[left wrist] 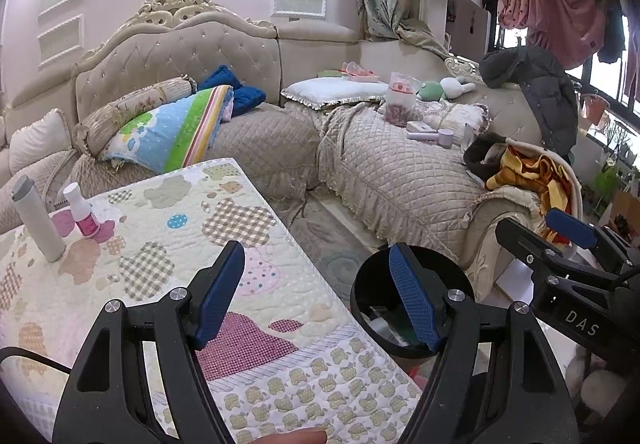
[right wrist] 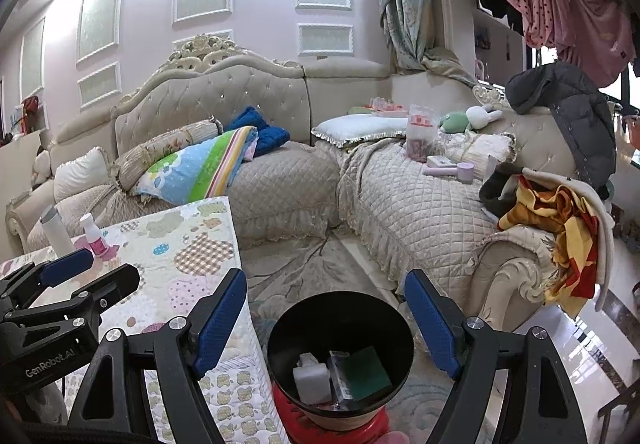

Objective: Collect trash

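Observation:
A black round bin (right wrist: 276, 344) stands on something red beside the table, right under my right gripper (right wrist: 326, 324). Inside it lie a small white bottle (right wrist: 312, 380), a green flat piece (right wrist: 370, 368) and a box. The right gripper is open above the bin with nothing between its pads. My left gripper (left wrist: 316, 296) hovers open and bare over the table's corner, and the bin (left wrist: 372, 284) shows partly behind its right finger. On the quilt-covered table (left wrist: 160, 244) stand a tall white bottle (left wrist: 38, 216) and a small bottle with a pink label (left wrist: 82, 210).
A beige quilted corner sofa (right wrist: 420, 204) wraps the far side, piled with pillows, a striped blanket, toys and clothes. A patterned rug (right wrist: 304, 268) covers the floor between table and sofa. Clothes hang at the upper right. A person's fingertip (left wrist: 292, 436) shows at the bottom edge.

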The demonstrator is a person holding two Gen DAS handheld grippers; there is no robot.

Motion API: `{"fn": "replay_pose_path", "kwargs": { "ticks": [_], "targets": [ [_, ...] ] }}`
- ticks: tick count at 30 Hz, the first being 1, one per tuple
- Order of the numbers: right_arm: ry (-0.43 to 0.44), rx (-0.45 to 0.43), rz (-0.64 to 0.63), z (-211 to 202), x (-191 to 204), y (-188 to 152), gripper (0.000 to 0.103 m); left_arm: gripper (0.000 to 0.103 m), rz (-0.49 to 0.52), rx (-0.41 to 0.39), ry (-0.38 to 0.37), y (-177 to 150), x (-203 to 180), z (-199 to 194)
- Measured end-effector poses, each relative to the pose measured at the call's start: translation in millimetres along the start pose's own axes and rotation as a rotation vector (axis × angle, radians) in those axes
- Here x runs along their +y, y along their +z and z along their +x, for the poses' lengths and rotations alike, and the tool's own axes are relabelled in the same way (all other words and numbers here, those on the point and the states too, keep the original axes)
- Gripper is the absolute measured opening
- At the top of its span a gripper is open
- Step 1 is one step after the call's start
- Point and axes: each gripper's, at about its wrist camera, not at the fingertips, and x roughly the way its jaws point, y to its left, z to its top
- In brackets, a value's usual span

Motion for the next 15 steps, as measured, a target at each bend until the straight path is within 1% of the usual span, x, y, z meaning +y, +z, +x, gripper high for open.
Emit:
{"fn": "replay_pose_path", "kwargs": {
  "ticks": [15],
  "targets": [
    [-0.004, 0.017, -0.006, 3.3, 0.7, -1.1, 0.080, 0.074, -0.008, 0.016, -0.011, 0.5, -1.3, 4.9]
  ]
}}
